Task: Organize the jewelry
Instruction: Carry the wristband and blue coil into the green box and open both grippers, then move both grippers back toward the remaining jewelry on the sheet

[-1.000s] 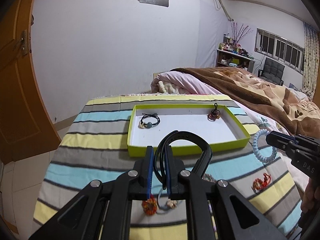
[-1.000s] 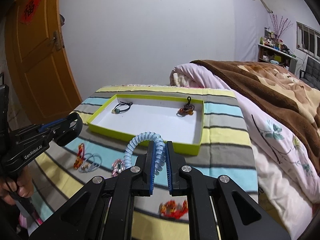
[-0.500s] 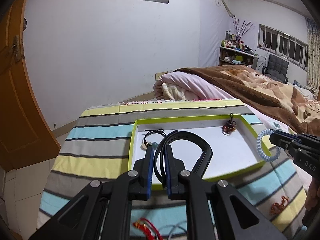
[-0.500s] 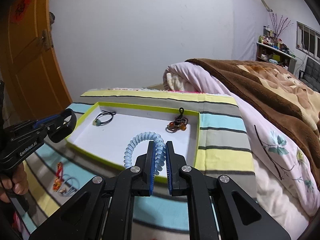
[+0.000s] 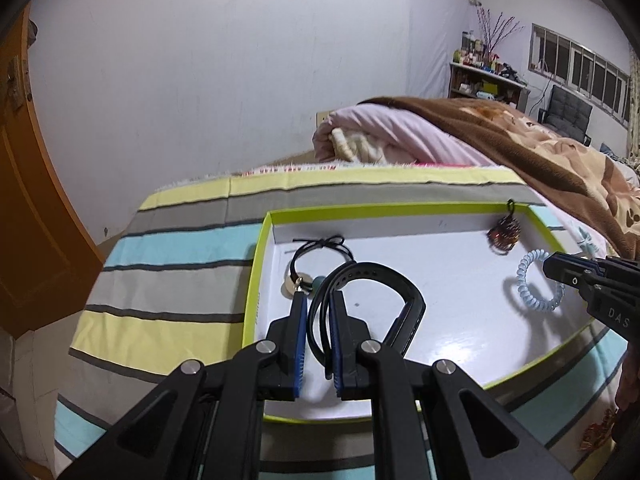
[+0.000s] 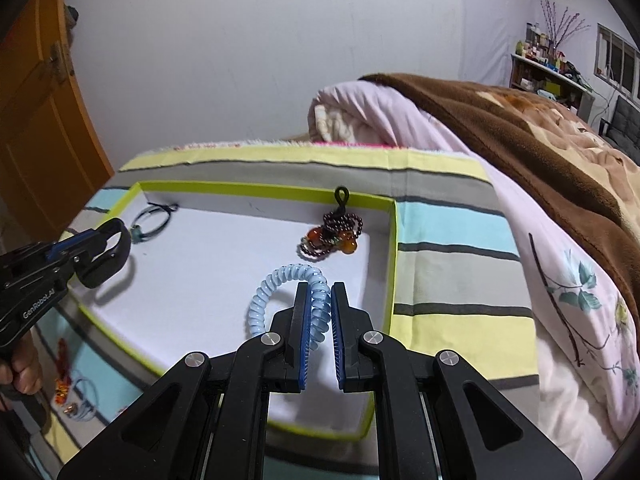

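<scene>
A lime-edged white tray [image 5: 256, 300] [image 6: 394, 264] lies on a striped cloth. My left gripper [image 5: 318, 300] is shut on a black band [image 5: 384, 280] and holds it above the tray's left part; it also shows in the right wrist view [image 6: 108, 256]. My right gripper [image 6: 319, 292] is shut on a pale blue spiral hair tie [image 6: 280, 284] [image 5: 534, 280] above the tray's right part. A black cord bracelet with beads [image 5: 316, 256] [image 6: 154, 220] and a dark bead bracelet with amber beads [image 5: 504, 234] [image 6: 332, 236] lie in the tray.
Loose red and blue jewelry [image 6: 70, 384] lies on the striped cloth [image 5: 172, 280] in front of the tray, with another red piece [image 5: 600, 434] at the right. A bed with brown blanket [image 6: 520, 132] borders the right side. An orange door [image 5: 24, 200] stands left.
Both grippers have moved forward with their items, from in front of the tray to above its white floor. The tray now looks closer and larger.
</scene>
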